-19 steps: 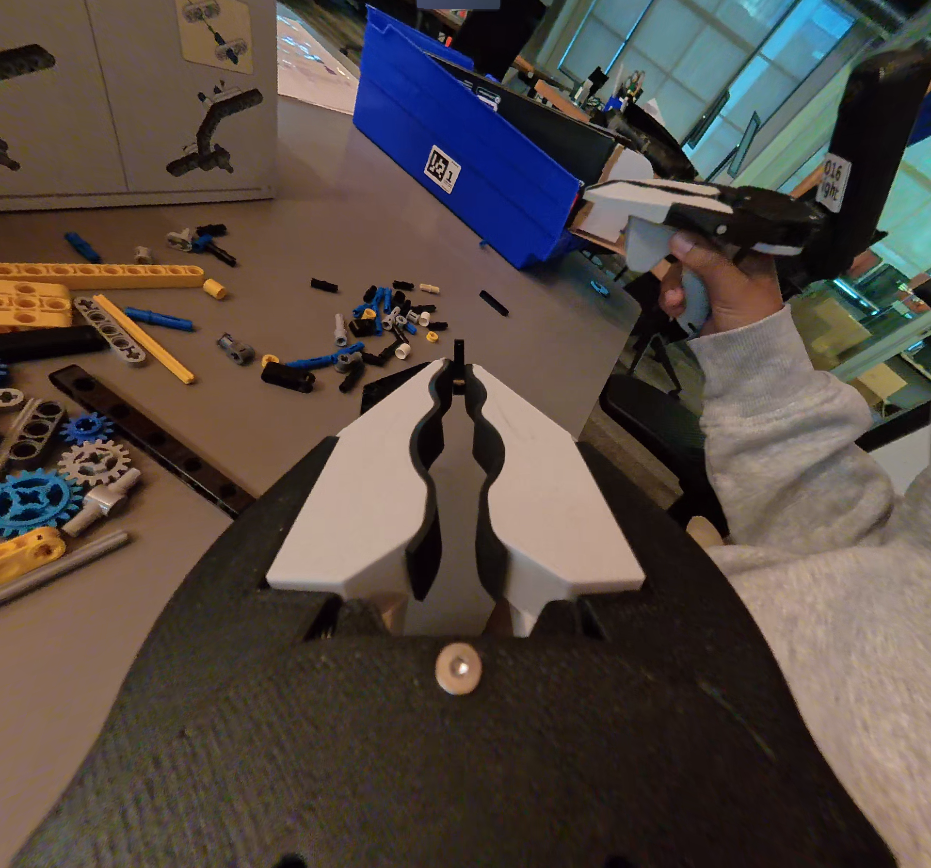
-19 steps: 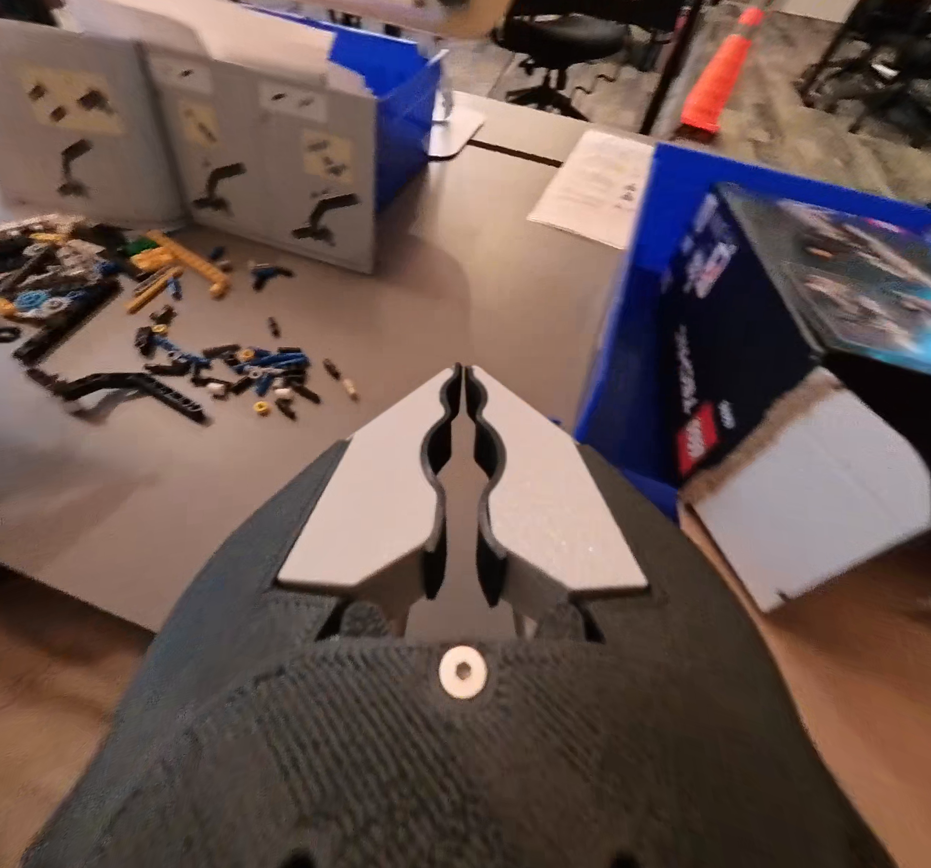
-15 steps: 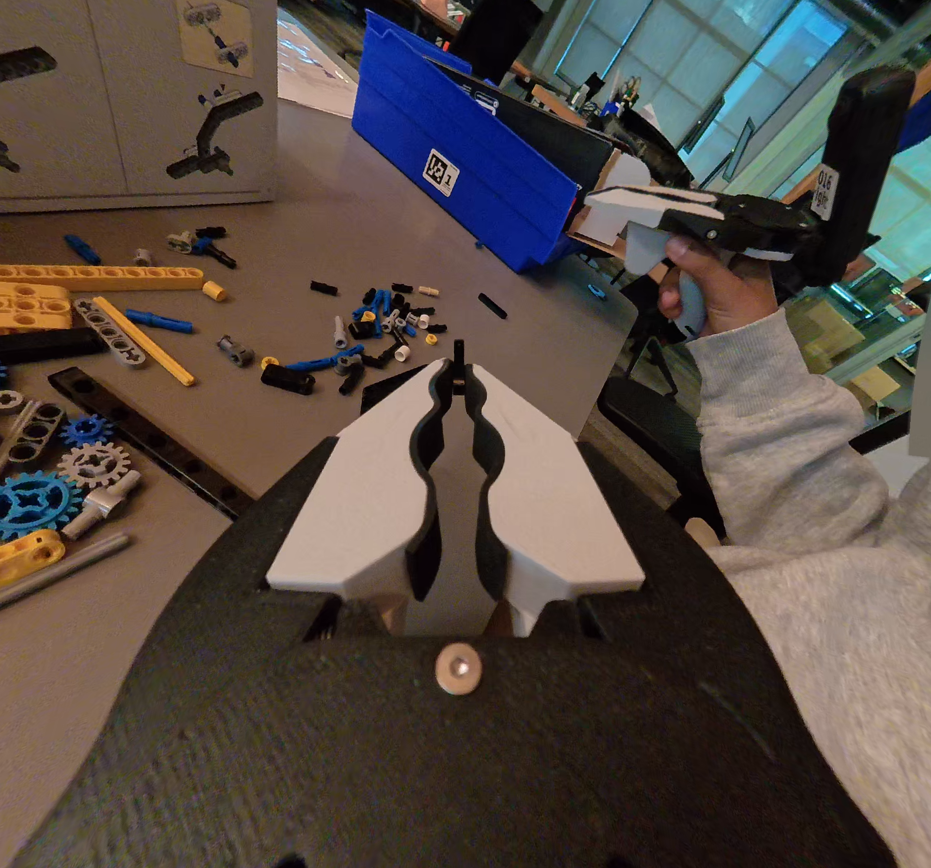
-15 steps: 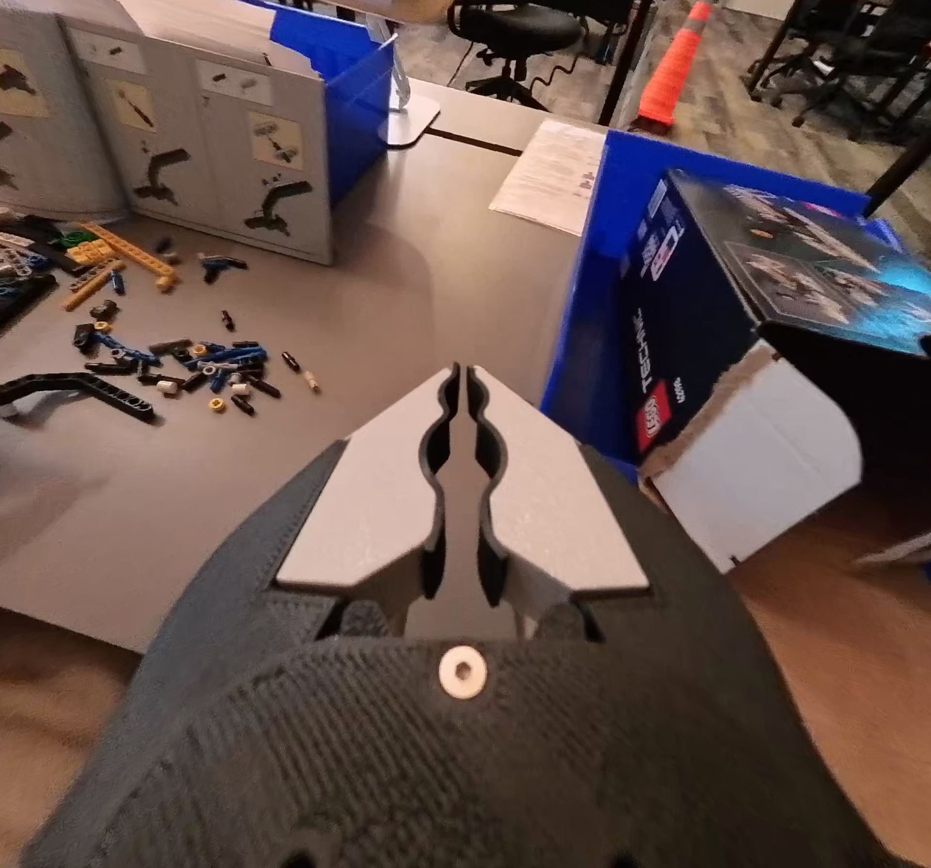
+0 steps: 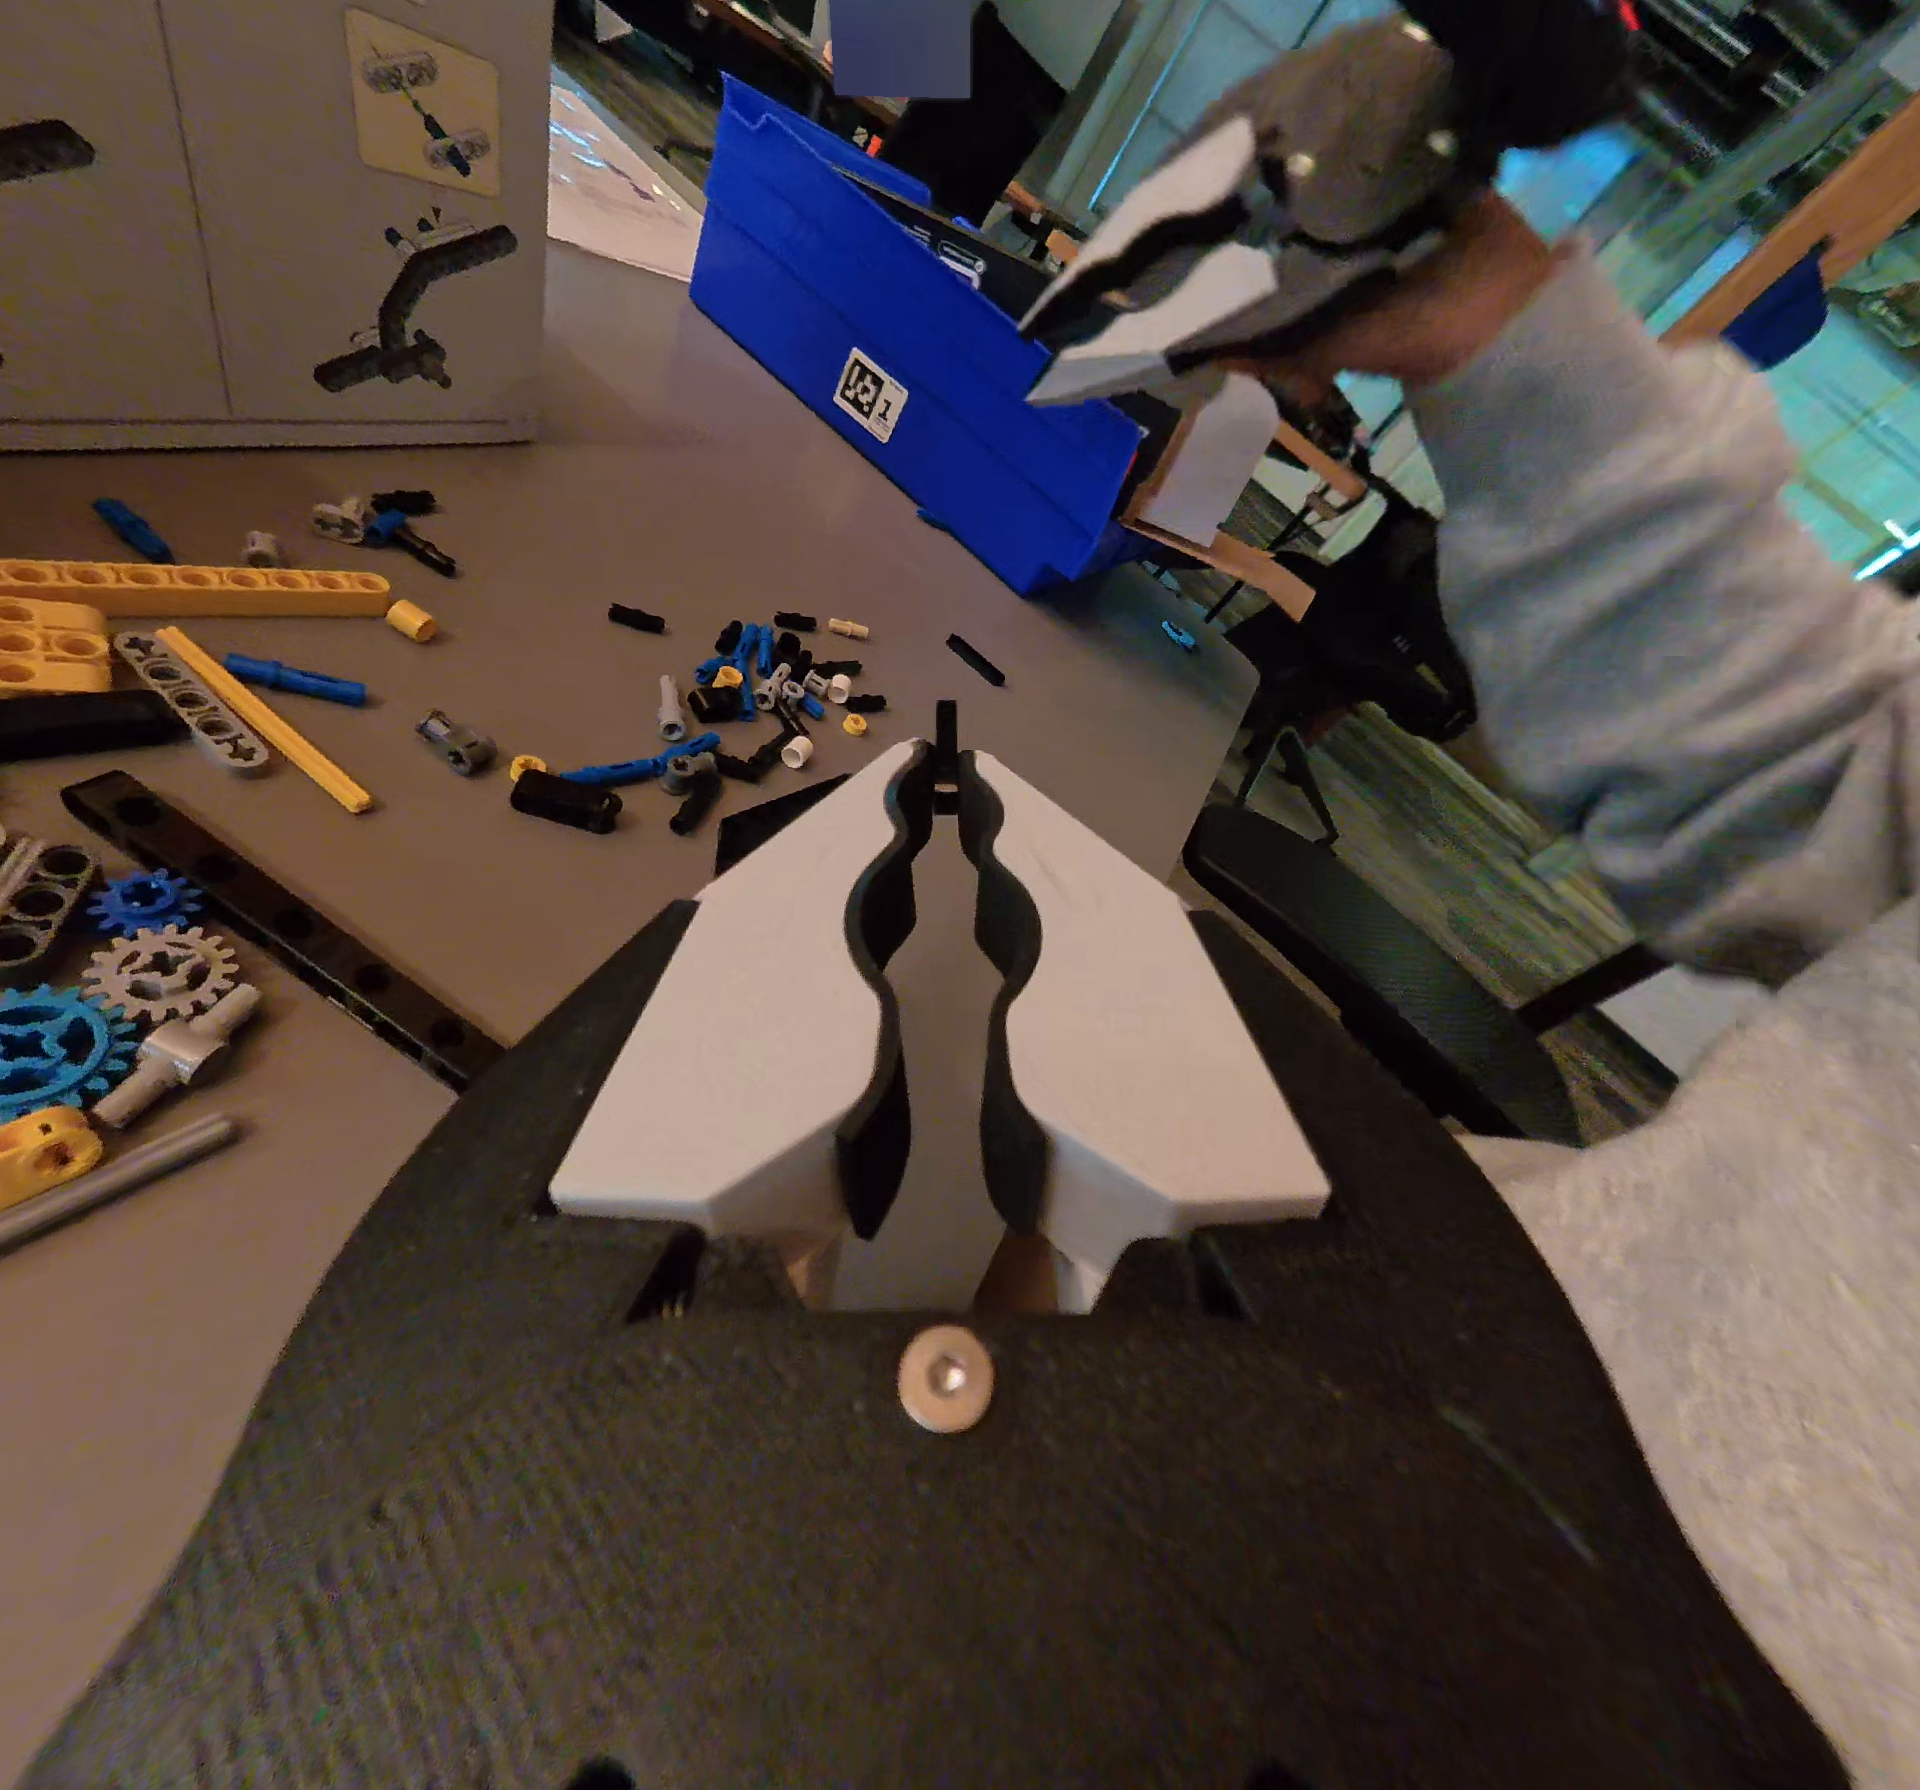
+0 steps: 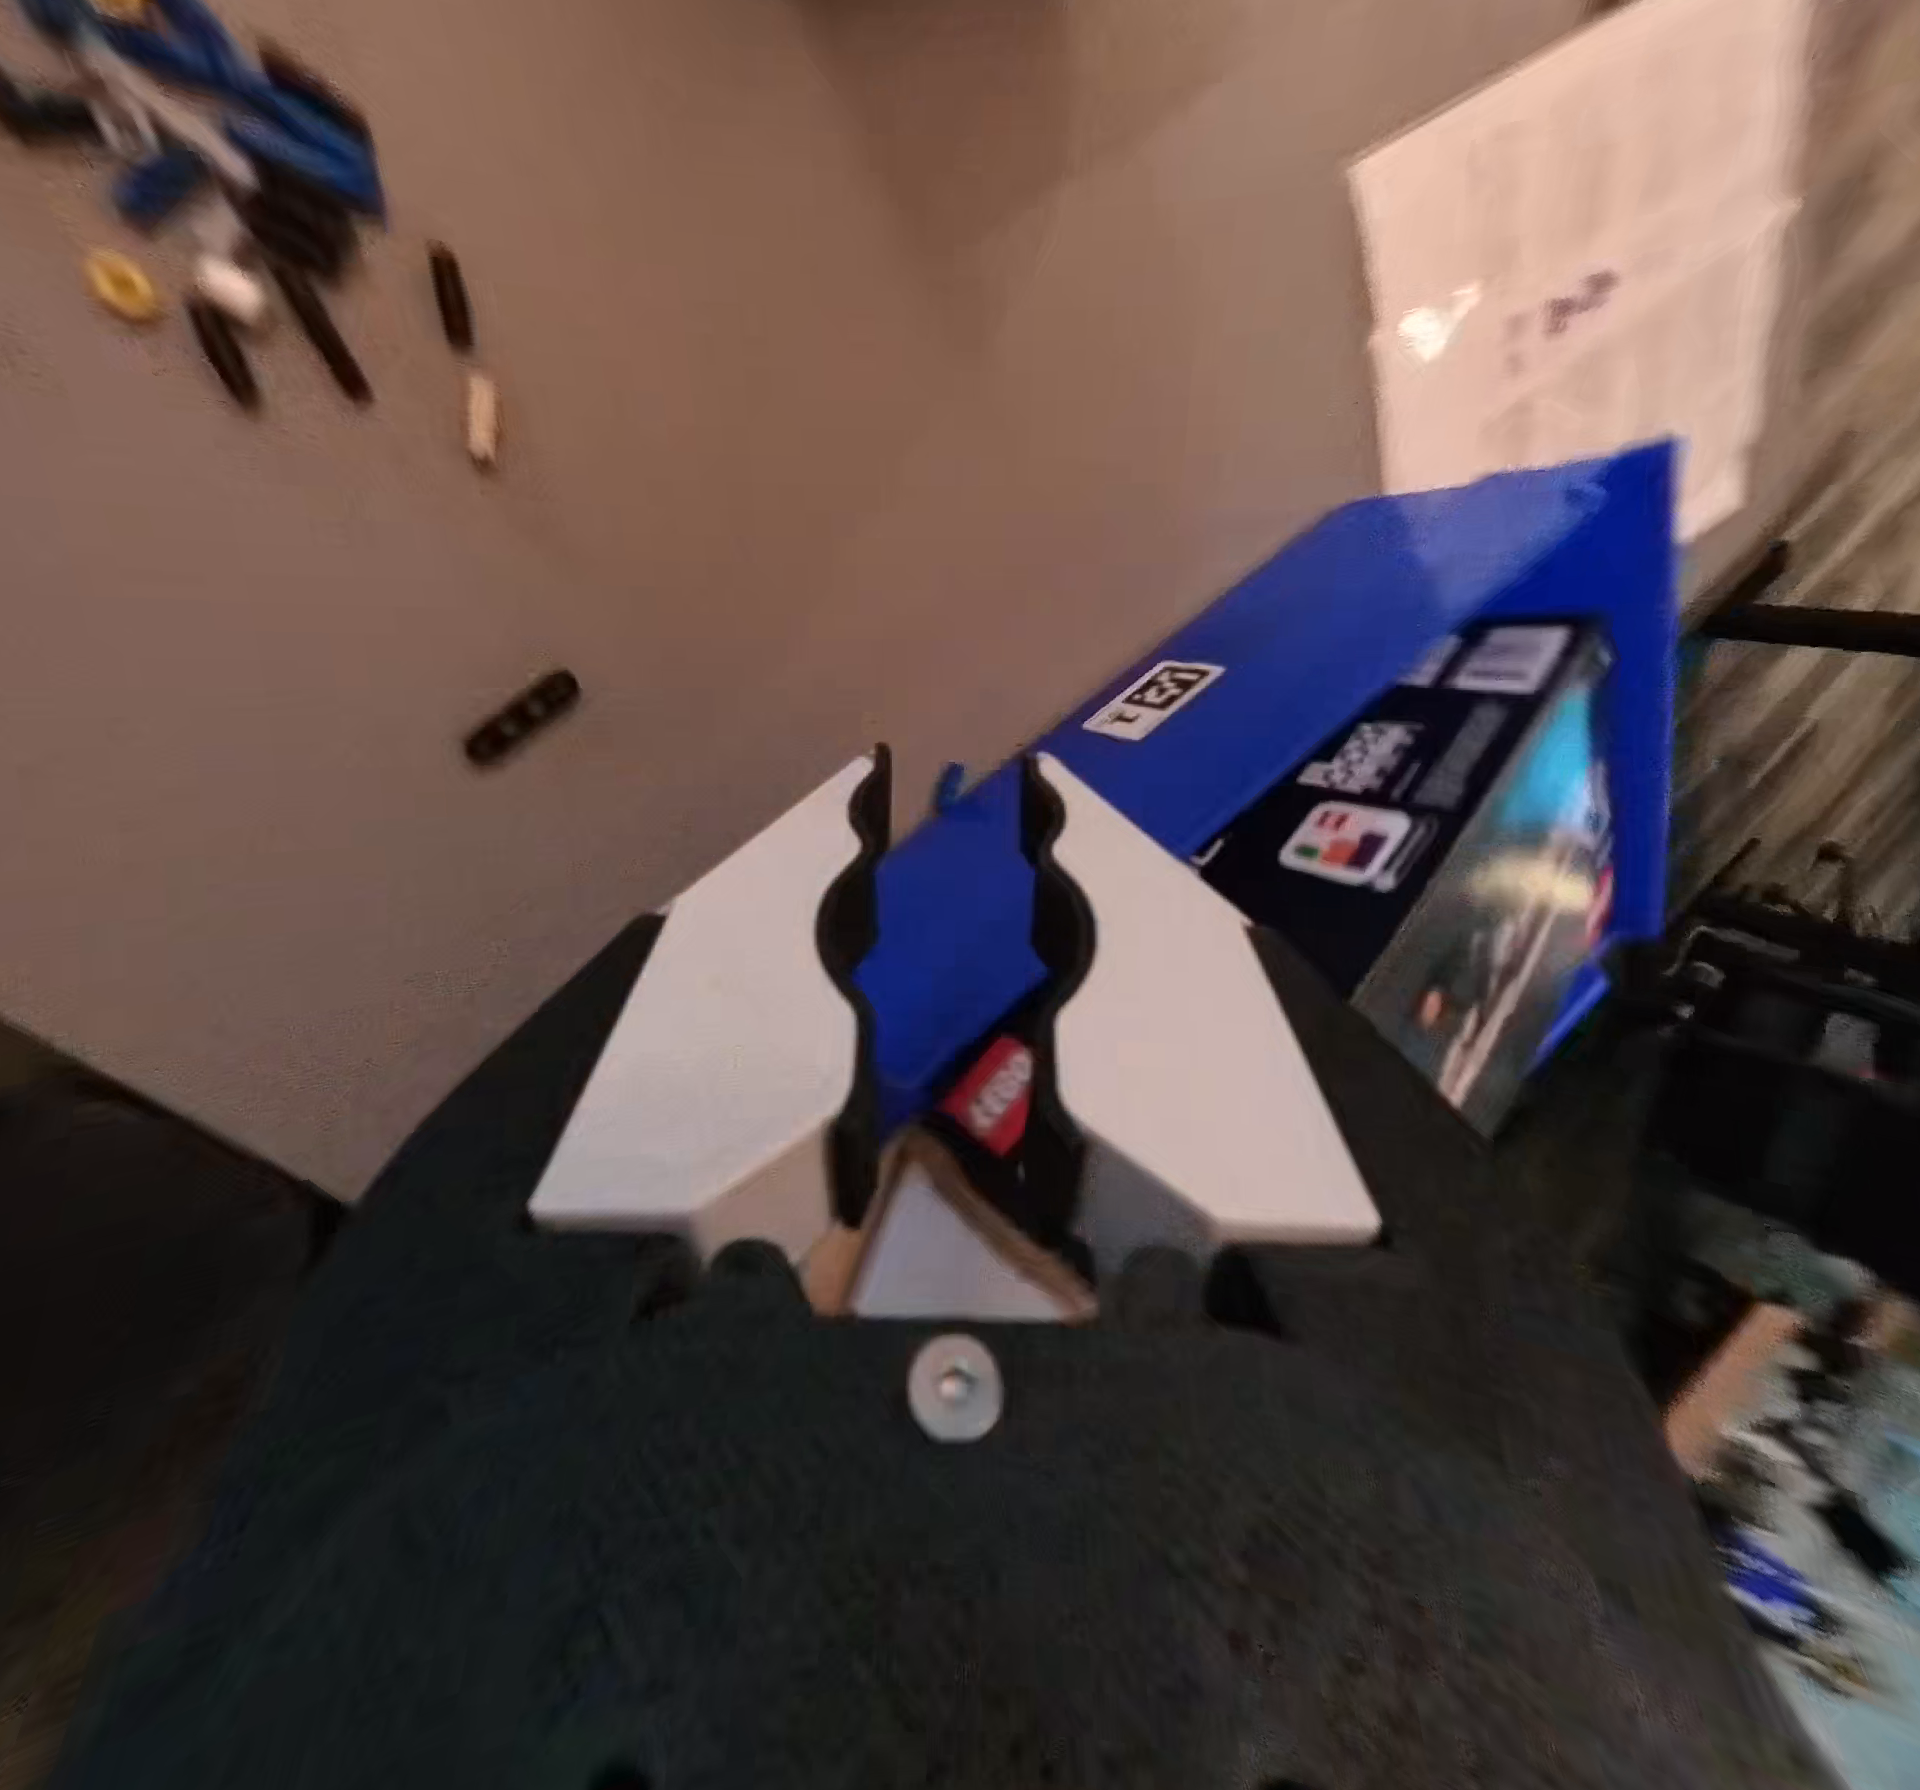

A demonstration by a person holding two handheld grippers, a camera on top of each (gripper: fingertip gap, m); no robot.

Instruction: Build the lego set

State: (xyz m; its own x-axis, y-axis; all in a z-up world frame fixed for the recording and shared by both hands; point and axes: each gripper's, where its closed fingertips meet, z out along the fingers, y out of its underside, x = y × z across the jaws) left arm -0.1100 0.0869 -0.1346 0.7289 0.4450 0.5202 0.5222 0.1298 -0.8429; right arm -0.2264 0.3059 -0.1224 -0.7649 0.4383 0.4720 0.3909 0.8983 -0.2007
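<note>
My left gripper [image 5: 943, 764] is shut on a small black pin [image 5: 945, 724] that sticks up from its tips, held above the table's near edge. Just beyond lies a pile of small blue, black and grey pins [image 5: 769, 680], which also shows blurred in the right wrist view [image 6: 208, 130]. A black angled beam [image 5: 790, 810] lies partly hidden behind my left fingers. My right gripper [image 6: 954, 774] is open and empty, tilted, above the table by the blue bin [image 6: 1351, 618]. It also shows in the left wrist view [image 5: 1029, 360], raised at the upper right.
Yellow beams [image 5: 197, 587], a long black beam [image 5: 270, 919] and gears [image 5: 52, 1044] lie at the left. The instruction booklet [image 5: 312, 182] stands at the back. The bin holds the set's box [image 6: 1507, 857]. A paper sheet [image 6: 1590, 234] lies beyond. A lone black pin [image 6: 520, 717] lies on the table. The left gripper's tips are roughly 25 centimetres from the right gripper's.
My right gripper has opened, swung in over the table and tilted downward; its view is now blurred. My left gripper has kept still with the black pin.
</note>
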